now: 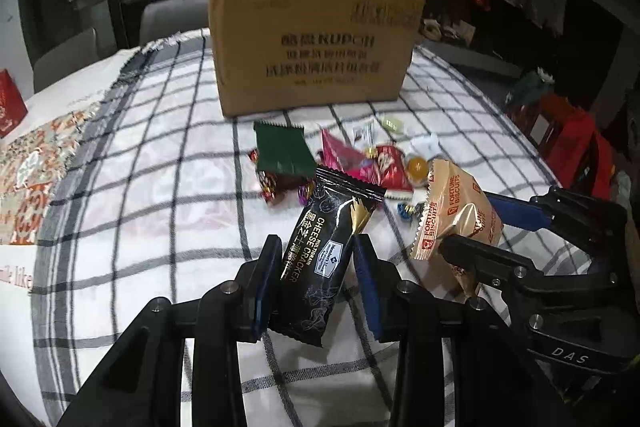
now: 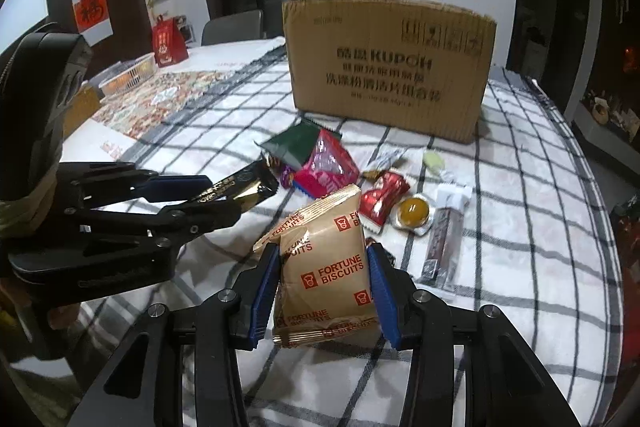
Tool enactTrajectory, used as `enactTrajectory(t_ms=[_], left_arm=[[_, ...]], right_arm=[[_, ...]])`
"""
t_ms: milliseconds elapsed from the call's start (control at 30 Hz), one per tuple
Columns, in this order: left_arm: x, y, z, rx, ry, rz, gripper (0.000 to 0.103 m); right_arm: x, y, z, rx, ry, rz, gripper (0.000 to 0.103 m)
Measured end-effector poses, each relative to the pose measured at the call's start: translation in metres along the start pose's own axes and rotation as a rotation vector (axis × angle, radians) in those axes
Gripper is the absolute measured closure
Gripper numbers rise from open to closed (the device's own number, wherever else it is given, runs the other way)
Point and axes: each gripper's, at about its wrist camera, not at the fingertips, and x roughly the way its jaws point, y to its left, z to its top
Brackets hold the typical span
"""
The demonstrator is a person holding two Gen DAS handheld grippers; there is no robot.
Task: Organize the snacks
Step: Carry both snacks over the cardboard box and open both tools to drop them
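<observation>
My left gripper [image 1: 318, 247] is shut on a black cheese cracker packet [image 1: 332, 247] and holds it above the checked tablecloth [image 1: 160, 187]. My right gripper [image 2: 322, 255] is shut on a tan Fortune Biscuits packet [image 2: 328, 267], also raised. Each gripper shows in the other's view, the right one [image 1: 472, 223] to my right, the left one [image 2: 224, 199] to my left. A brown cardboard box [image 1: 314, 43] stands at the back of the table, also in the right wrist view [image 2: 388, 67]. Several loose snacks lie before it: a green packet [image 1: 282, 151], a pink packet [image 2: 328, 167], a red packet [image 2: 382, 201].
A yellow round sweet [image 2: 414, 211] and a long dark bar in clear wrap [image 2: 444, 239] lie right of the pile. A red gift box [image 2: 168, 41] and a basket [image 2: 128, 73] stand far left. Red items [image 1: 568, 139] sit beyond the right table edge.
</observation>
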Motion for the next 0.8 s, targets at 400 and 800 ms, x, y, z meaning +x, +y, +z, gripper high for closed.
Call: enactTrajectory(t_ms=[400, 800], left_arm=[[-0.041, -0.003, 0.041, 0.012, -0.14, 0.03, 0.067], [-0.052, 0.003, 0.106, 0.029, -0.256, 0.064, 0.067]], right_arm=[[-0.033, -0.007, 0.039, 0.029, -0.138, -0.03, 0.058], [-0.044, -0.032, 0.102, 0.071, -0.274, -0.08, 0.058]])
